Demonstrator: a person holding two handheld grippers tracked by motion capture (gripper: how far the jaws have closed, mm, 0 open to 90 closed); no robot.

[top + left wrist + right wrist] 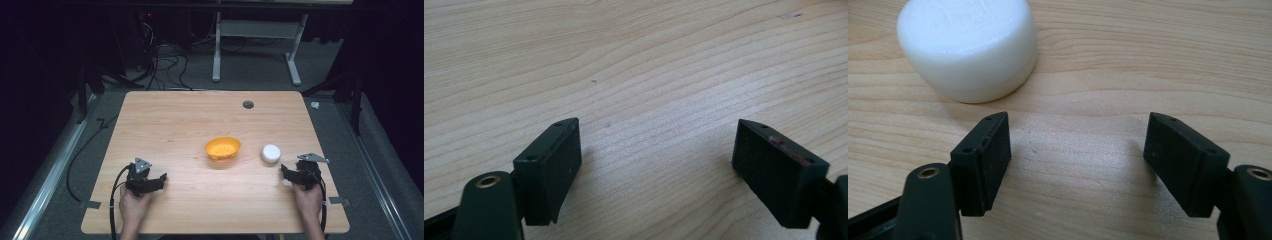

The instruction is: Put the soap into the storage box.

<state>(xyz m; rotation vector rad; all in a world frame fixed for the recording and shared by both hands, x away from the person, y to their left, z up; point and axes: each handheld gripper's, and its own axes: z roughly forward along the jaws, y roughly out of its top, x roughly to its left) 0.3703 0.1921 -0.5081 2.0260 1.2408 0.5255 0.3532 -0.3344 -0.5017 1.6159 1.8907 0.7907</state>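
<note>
A round white lidded jar (270, 153) stands on the wooden table (180, 120), right of an orange bowl (222, 148) near the middle. My right gripper (286, 174) rests low on the table just in front of and to the right of the jar, jaws apart with bare wood between them. In the right gripper view the jar (968, 47) sits beyond the left jaw, apart from it, and the gripper (1078, 150) is open. My left gripper (161, 180) lies at the front left, held by a hand, open over bare wood (656, 155).
A small dark grommet hole (248, 104) sits near the table's far edge. Beyond the table are a white desk frame (255, 45) and cables (165, 60) on a grey floor. Metal rails run along both sides of the table.
</note>
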